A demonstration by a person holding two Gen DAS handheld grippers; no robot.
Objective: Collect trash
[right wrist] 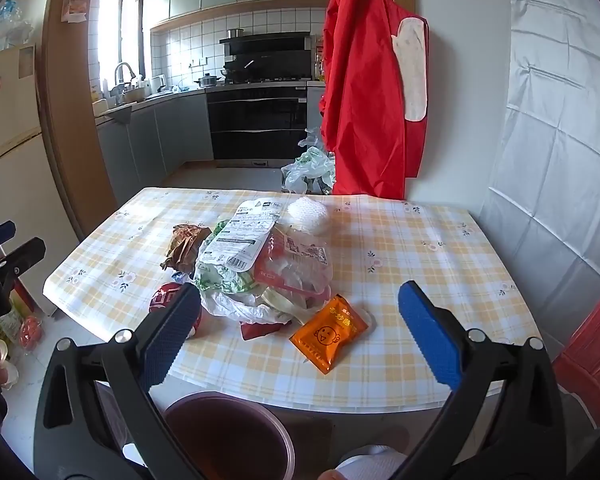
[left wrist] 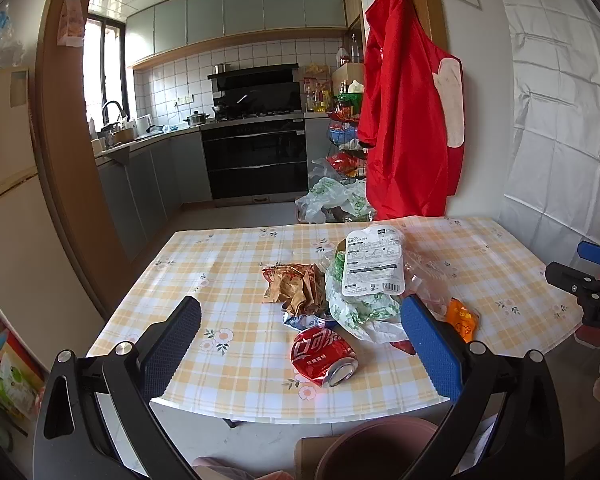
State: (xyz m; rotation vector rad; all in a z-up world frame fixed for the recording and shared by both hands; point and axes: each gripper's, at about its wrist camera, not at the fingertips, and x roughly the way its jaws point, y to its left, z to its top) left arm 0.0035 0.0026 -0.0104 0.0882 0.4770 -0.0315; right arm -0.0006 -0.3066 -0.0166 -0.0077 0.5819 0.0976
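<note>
A pile of trash lies on the yellow checked table [left wrist: 228, 264]: a crushed red cola can [left wrist: 325, 355], crumpled brown wrappers [left wrist: 296, 286], a green-and-white plastic bag [left wrist: 360, 308] under a white labelled packet [left wrist: 374, 262], and an orange sachet [left wrist: 463, 317]. My left gripper [left wrist: 300, 344] is open and empty above the table's near edge, with the can between its fingers in view. My right gripper [right wrist: 300, 338] is open and empty, with the orange sachet [right wrist: 329, 336] between its fingers in view. The can [right wrist: 168, 298] is partly hidden behind the right gripper's left finger [right wrist: 172, 336]. A clear food tray [right wrist: 296, 264] and a white net ball [right wrist: 308, 210] lie on the pile.
A round dark pink bin [right wrist: 228, 436] stands on the floor just below the table's near edge; it also shows in the left wrist view [left wrist: 376, 450]. A red apron [left wrist: 408, 120] hangs at the doorway behind the table. Plastic bags [left wrist: 332, 196] lie on the kitchen floor. A fridge [left wrist: 4, 200] stands left.
</note>
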